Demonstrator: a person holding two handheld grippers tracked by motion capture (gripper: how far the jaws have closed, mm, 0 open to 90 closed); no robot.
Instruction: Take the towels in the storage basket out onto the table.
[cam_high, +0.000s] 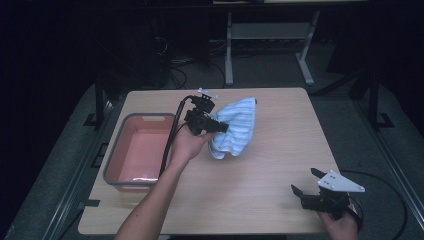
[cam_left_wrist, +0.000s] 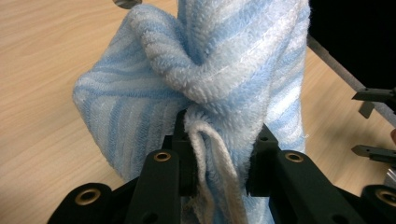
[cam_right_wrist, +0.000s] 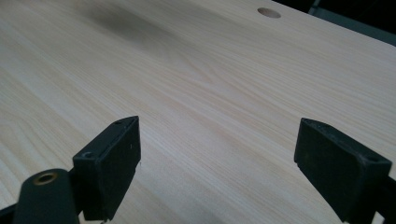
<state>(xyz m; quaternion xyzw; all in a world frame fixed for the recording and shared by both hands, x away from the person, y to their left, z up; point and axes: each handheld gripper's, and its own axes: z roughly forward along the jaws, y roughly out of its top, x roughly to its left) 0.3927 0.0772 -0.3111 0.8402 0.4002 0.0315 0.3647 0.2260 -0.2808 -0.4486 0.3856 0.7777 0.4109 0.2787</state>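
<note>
Blue-and-white striped terry formed the towel (cam_high: 234, 125), which hung bunched just above the centre of the high view, lifted off the table (cam_high: 260, 165). The left gripper (cam_high: 216, 126) held it there, jaws clamped on a gathered fold, with the person's left hand (cam_high: 187, 145) directly below and the forearm running down to the bottom edge of the frame. In the left gripper view the towel (cam_left_wrist: 210, 70) occupied the middle of the frame, its white hem cord drooping between the two black jaws, which pressed on the cloth from either side; pale wood showed behind it at left and right.

A grey tub (cam_high: 137, 152) with a pinkish inside stood at centre left of the high view, on the left part of the table, just beside the left forearm and apart from the towel.

The right gripper (cam_high: 306, 182) sat at the lower right of the high view, near the table's right front corner and well apart from the towel, with its grey three-cornered plate on top and the right hand (cam_high: 342, 222) under it. Its jaws stood wide apart with nothing between them. The right gripper view confirmed this: the two black pads (cam_right_wrist: 112, 161) rose at lower left and lower right, bare wood grain (cam_right_wrist: 210, 84) between them, and a round hole (cam_right_wrist: 269, 12) in the tabletop lay at upper right
</note>
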